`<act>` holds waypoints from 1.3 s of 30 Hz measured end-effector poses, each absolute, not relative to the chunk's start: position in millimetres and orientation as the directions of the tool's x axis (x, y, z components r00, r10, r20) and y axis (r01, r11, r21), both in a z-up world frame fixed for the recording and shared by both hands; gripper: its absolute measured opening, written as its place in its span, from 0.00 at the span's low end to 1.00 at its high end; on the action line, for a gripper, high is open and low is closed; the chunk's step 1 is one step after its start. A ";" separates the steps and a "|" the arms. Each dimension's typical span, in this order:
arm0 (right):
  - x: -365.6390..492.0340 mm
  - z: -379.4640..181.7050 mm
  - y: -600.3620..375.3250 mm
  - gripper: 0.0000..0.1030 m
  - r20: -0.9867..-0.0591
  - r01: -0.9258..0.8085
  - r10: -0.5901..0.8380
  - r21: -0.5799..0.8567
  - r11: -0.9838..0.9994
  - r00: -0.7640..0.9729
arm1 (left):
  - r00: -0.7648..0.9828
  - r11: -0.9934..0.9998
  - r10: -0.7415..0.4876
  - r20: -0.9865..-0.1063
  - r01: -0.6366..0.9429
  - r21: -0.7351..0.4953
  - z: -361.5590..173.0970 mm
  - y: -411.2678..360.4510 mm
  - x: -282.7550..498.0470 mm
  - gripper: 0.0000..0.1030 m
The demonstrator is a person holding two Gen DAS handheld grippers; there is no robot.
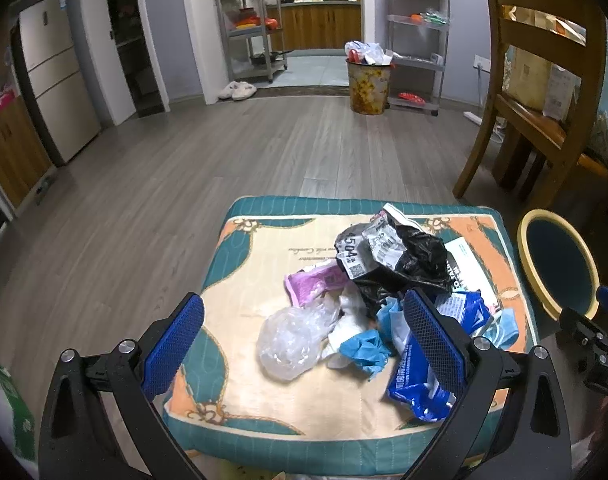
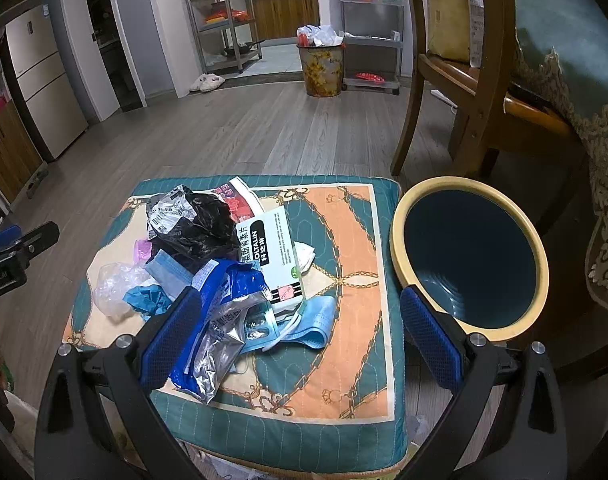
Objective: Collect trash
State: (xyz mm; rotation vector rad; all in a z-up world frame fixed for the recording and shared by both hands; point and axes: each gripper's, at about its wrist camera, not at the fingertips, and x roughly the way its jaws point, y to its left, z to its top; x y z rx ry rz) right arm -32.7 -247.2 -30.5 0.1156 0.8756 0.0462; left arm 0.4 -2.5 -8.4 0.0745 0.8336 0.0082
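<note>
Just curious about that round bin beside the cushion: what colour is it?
The bin has a pale yellow rim and a dark teal-blue inside; the right wrist view shows it best.

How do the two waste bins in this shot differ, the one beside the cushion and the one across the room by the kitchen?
The near bin has a cream rim and a plain dark teal inside; the far bin has a yellow floral pattern on its side. The near bin looks empty, while the far bin is heaped over its rim with white bags. The near bin stands right beside the cushion; the far bin stands by the wheeled shelf. Both are round, open-topped and upright.
</note>
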 end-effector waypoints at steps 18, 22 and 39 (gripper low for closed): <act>-33.0 -32.6 -247.8 0.95 -0.768 0.001 0.095 0.123 0.992 0.633 | 0.672 0.997 0.040 -0.740 0.026 0.077 -10.3 -5.1 1.3 0.96; -33.0 -33.1 -247.7 0.95 -0.769 0.001 0.096 0.124 0.992 0.632 | 0.673 0.997 0.042 -0.739 0.025 0.079 -10.3 -5.4 1.4 0.96; -32.5 -36.9 -252.1 0.95 -0.776 0.022 0.097 0.141 0.990 0.623 | 0.706 0.997 0.016 -0.708 0.044 0.066 -4.8 -7.3 0.7 0.96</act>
